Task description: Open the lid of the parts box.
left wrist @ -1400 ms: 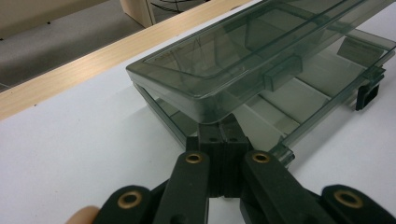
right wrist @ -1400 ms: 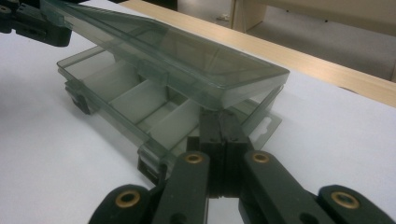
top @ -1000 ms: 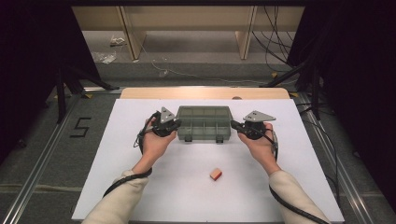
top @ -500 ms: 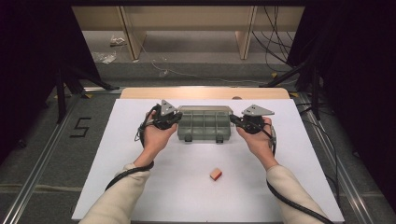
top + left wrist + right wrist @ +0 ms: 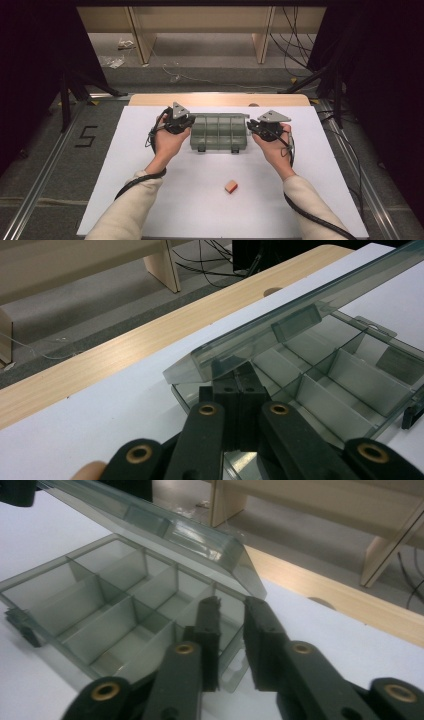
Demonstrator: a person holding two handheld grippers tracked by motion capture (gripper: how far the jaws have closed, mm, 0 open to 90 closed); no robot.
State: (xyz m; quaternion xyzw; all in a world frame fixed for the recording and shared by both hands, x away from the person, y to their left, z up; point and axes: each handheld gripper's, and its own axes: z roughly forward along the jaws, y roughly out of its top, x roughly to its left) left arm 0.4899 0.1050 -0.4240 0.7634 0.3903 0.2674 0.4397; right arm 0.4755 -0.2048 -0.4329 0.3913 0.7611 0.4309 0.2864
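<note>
Left hand-held gripper [image 5: 235,390] under half-raised smoky-grey lid [image 5: 280,330] of divided box [image 5: 218,132].

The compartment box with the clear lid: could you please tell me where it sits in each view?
High view: compartment box at table centre, between both hands.
Left gripper view: right half, lid raised above the dividers.
Right gripper view: left half, lid raised across the top.
Shared landmark: the wooden table edge.

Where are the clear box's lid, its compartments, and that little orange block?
lid [image 5: 280,325], left gripper view, raised front edge.
compartments [image 5: 95,605], right gripper view, a divider wall.
orange block [image 5: 230,186], high view, top face.
</note>
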